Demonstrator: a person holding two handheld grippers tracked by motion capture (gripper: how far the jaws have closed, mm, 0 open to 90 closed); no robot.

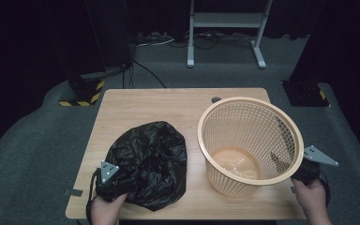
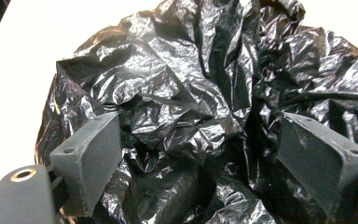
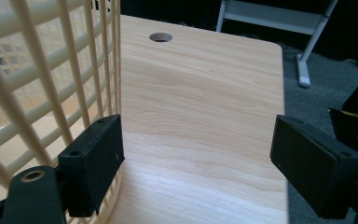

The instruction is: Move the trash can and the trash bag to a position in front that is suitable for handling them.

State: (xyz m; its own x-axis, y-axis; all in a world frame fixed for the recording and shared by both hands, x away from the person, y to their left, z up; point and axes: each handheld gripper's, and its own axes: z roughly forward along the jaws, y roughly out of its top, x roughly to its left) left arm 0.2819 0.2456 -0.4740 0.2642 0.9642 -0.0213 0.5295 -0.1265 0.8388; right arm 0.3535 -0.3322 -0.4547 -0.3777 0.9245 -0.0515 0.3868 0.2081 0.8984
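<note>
My left gripper (image 1: 117, 180) sits at the near left edge of the black plastic bag (image 1: 150, 164), which lies crumpled on the wooden table (image 1: 154, 105). My left hand (image 1: 105, 210) holds it from below. To the right of the bag stands the beige mesh basket (image 1: 250, 145), upright and just apart from it. My right gripper (image 1: 304, 169) is just beside the basket's right rim, with its grey plate above my right hand (image 1: 311, 199). Grey carpet surrounds the table.

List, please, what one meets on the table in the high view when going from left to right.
left gripper → black plastic bag → mesh basket → right gripper
</note>
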